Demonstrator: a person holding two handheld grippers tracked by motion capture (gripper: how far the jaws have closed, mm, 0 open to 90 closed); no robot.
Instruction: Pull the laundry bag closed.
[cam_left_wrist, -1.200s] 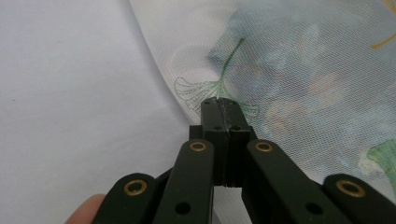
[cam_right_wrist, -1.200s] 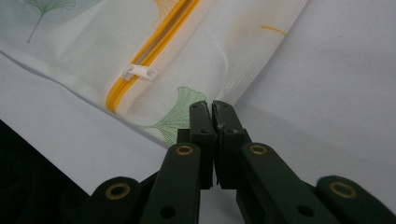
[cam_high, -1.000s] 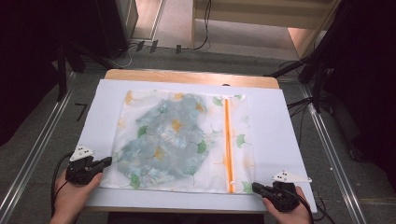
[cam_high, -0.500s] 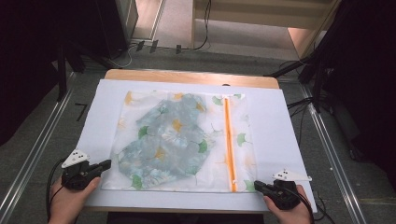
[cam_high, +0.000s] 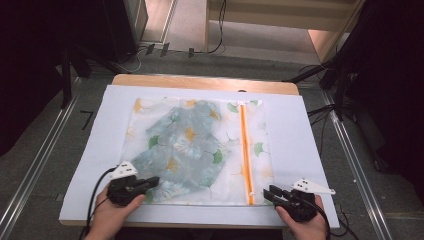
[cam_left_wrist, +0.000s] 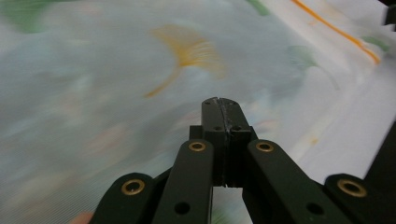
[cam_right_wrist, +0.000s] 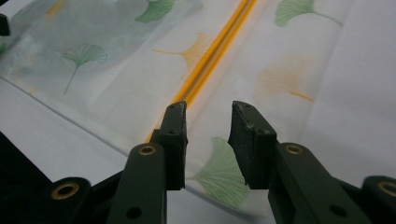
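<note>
In the high view a translucent mesh bag (cam_high: 197, 150) printed with ginkgo leaves lay flat in the middle of the frame on a white table cover (cam_high: 305, 145), with a folded patterned cloth (cam_high: 182, 150) showing through its left part and an orange zipper (cam_high: 244, 150) running top to bottom near its right edge. At the lower left of the frame the left gripper (cam_high: 150, 181) rested over the bag's near left corner; in the left gripper view its jaws were pressed together with nothing between them, the bag blurred beyond. At the lower right the right gripper (cam_high: 267, 192) sat at the zipper's near end; its jaws had just been opening and stood apart over the fabric, empty.
</note>
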